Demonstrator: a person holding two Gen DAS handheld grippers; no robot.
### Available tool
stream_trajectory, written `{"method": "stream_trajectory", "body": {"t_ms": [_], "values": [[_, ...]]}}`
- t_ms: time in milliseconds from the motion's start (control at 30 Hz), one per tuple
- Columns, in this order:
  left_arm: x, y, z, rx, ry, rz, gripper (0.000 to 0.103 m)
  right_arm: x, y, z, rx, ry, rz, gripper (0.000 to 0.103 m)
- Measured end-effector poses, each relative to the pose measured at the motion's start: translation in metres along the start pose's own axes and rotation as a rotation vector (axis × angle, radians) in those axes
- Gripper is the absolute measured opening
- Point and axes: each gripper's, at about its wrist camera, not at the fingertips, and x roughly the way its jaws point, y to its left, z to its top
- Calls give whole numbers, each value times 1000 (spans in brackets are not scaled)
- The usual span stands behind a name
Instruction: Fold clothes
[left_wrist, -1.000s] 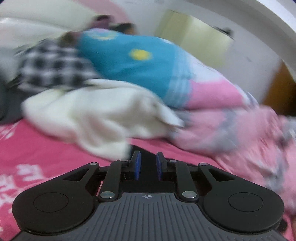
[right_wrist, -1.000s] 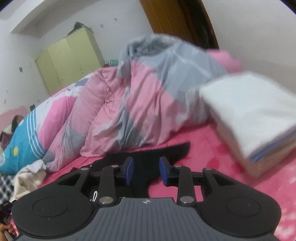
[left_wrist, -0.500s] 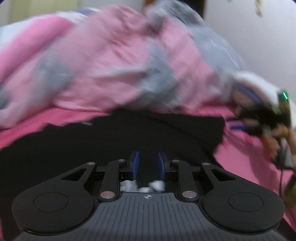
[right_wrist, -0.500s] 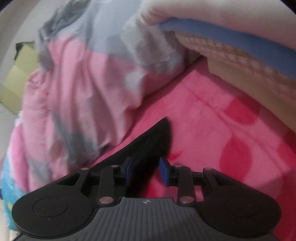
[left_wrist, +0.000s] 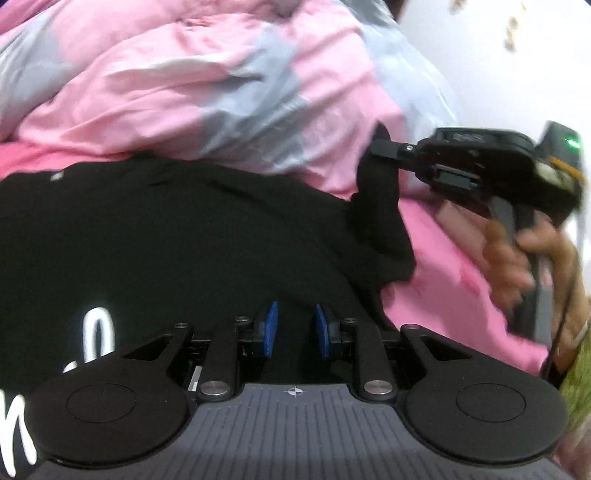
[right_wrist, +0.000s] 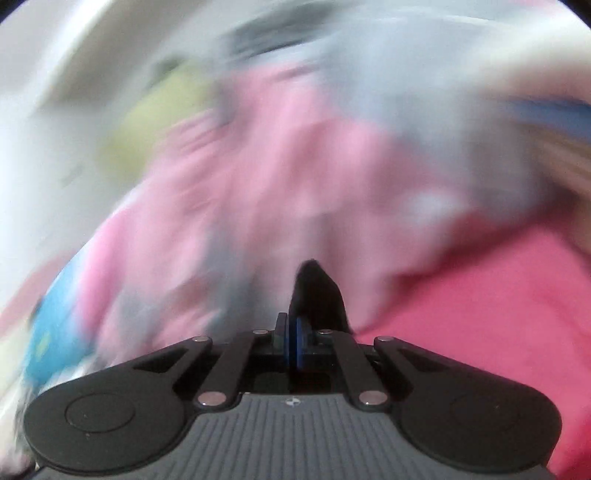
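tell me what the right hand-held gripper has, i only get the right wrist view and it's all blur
Observer: The right hand-held gripper is shut on a corner of the black garment, lifted off the pink bedsheet.
Operator: where's the rest of it
Observer: Spread flat on the bed toward the left, in front of the pink and grey duvet.
Operator: any print on it
Observer: White lettering near its left end.
Operator: and the left one
Observer: The left hand-held gripper sits over the garment's near edge, pads apart, gripping nothing.
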Motion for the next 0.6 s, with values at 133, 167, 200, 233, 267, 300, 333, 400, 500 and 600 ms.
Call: {"method": "stream_trajectory", "body": {"t_ms": [133,167,200,233,267,300,333,400,500,600], "values": [[-6,12,2,-42,-5,1,22,-4,52,-18,-194,94,134,43],[-7,14,1,-42,-1,-1,22,-13,50,-17,-174,72,143,46],[-7,14,1,-40,1,-2,22,-22,44,-16,-139,43,153,45],[-7,15,2,-39,1,-2,22,-30,32,-12,-79,19,158,45],[-7,15,1,-39,-1,-2,22,-37,19,-8,-11,-4,162,45],[-7,15,1,-39,-3,-2,22,-45,3,-6,61,-29,159,45],[-7,15,1,-39,-5,-2,22,-49,-11,-5,111,-45,146,45],[-6,16,0,-44,-12,3,22,-47,-34,-12,172,-49,102,44],[-5,16,-4,-49,-27,13,22,-25,-51,-27,221,52,64,43],[-4,17,-7,-54,-40,16,22,1,-61,-40,259,152,27,42]]}}
